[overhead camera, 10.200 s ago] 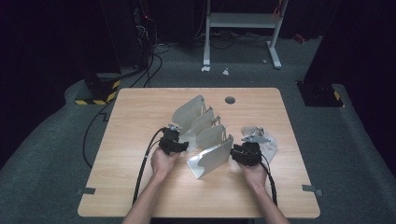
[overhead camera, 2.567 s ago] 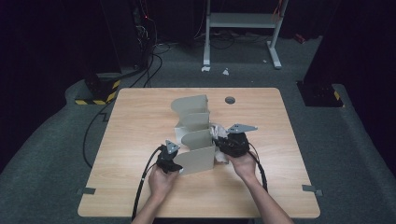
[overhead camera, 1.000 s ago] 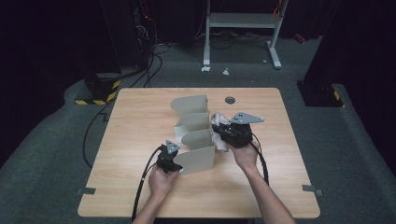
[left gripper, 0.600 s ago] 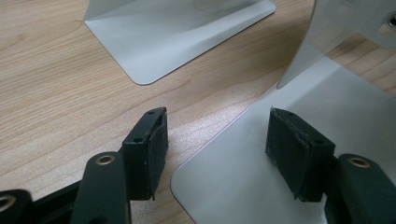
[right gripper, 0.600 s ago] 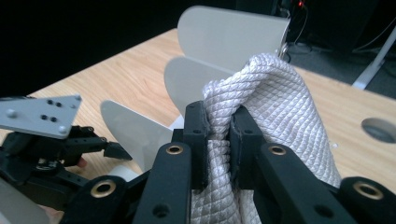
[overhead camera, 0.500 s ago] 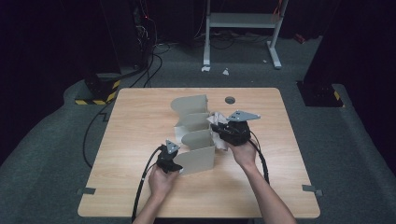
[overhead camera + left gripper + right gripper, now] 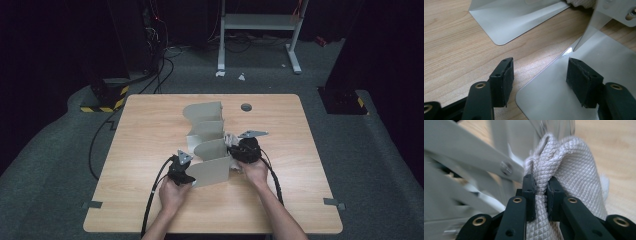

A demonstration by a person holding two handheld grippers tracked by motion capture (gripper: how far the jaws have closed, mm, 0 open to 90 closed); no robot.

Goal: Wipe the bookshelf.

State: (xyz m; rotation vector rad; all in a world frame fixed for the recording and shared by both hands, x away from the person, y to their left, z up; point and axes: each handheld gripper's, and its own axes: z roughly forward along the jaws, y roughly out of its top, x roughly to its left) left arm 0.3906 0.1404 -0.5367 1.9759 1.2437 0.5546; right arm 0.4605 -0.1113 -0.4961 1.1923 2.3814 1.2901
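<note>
Right hand-held gripper (image 7: 540, 195): clamped on cloth (image 7: 571, 170), frame centre | Left hand-held gripper (image 7: 539, 80): jaws wide, straddling metal rack (image 7: 210, 145) base edge | surface (image 7: 150, 125): wood

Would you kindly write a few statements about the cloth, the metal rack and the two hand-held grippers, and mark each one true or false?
1. The right hand-held gripper is shut on the cloth. True.
2. The left hand-held gripper pinches the cloth. False: its jaws stand open and apart, one over the rack's base plate.
3. The rack stands on a wooden table. True.
4. The cloth is dark blue. False: it is pale grey with a quilted diamond weave.
5. The cloth lies at the table's left edge. False: it is at the rack's right side, near the middle.
</note>
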